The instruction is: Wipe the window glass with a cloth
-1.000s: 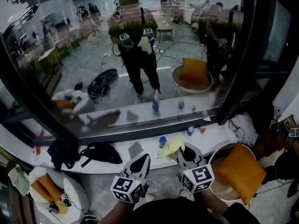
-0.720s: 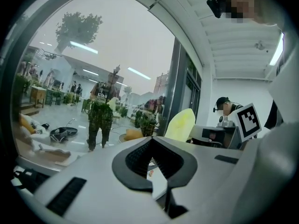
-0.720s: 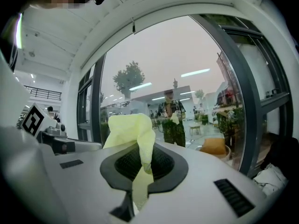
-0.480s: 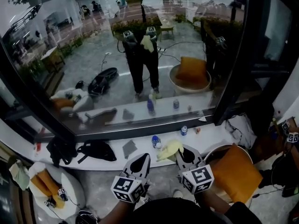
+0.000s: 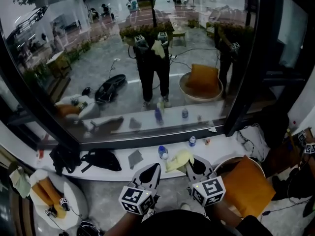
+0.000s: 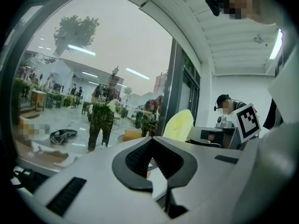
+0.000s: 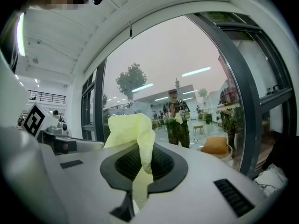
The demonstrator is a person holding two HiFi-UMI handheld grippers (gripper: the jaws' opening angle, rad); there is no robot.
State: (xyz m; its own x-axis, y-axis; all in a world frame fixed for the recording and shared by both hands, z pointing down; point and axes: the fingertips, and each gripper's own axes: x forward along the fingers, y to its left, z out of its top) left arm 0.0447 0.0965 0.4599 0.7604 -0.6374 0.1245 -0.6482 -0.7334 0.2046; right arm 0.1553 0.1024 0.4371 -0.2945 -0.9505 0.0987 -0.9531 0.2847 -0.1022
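R gripper [image 5: 196, 165] is pinching the yellow cloth [image 5: 178, 159] by a bunched edge (soft, floppy, prob. needs wadding); L gripper [image 5: 149, 175] is idling closed, empty.

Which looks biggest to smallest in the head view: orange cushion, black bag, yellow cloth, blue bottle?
1. orange cushion
2. black bag
3. yellow cloth, though it is held nearer the camera, so this place is unsure
4. blue bottle

Left tool [image 5: 155, 167] closed, empty; right tool [image 5: 193, 161] pinches cloth [image 5: 177, 160].
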